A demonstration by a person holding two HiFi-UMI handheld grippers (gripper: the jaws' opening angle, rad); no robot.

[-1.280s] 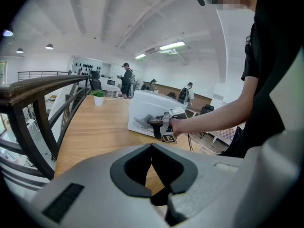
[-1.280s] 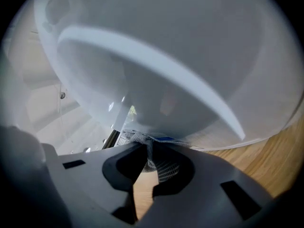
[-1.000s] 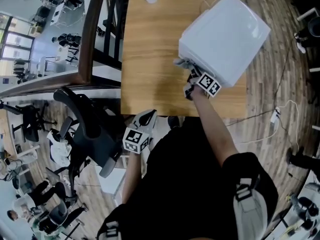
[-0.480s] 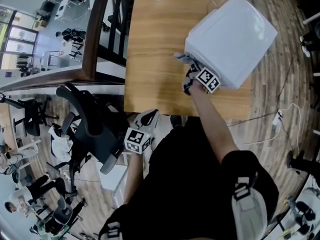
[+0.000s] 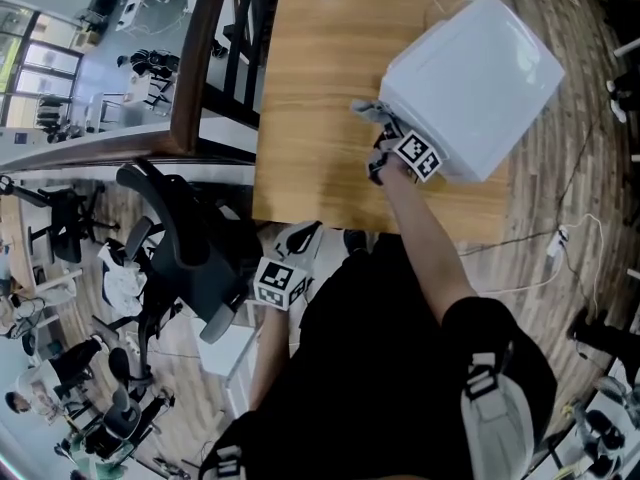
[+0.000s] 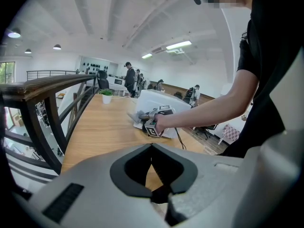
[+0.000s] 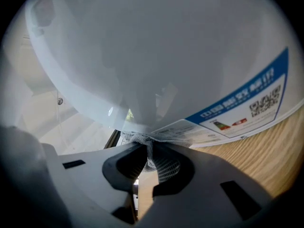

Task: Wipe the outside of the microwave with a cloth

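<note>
Head view: the right gripper point(image 5: 385, 143), clamped on the grey cloth point(image 5: 368, 111), has barely crept along the near-left face of the white microwave point(image 5: 475, 78) on the surface point(image 5: 310, 118), so most wiping likely remains; the left gripper point(image 5: 303, 236) hangs closed, empty.

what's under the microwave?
The microwave sits on the wooden table, near its edge. The right gripper presses the cloth against its side, not beneath it. Whatever lies within its footprint is covered by the white body.
</note>
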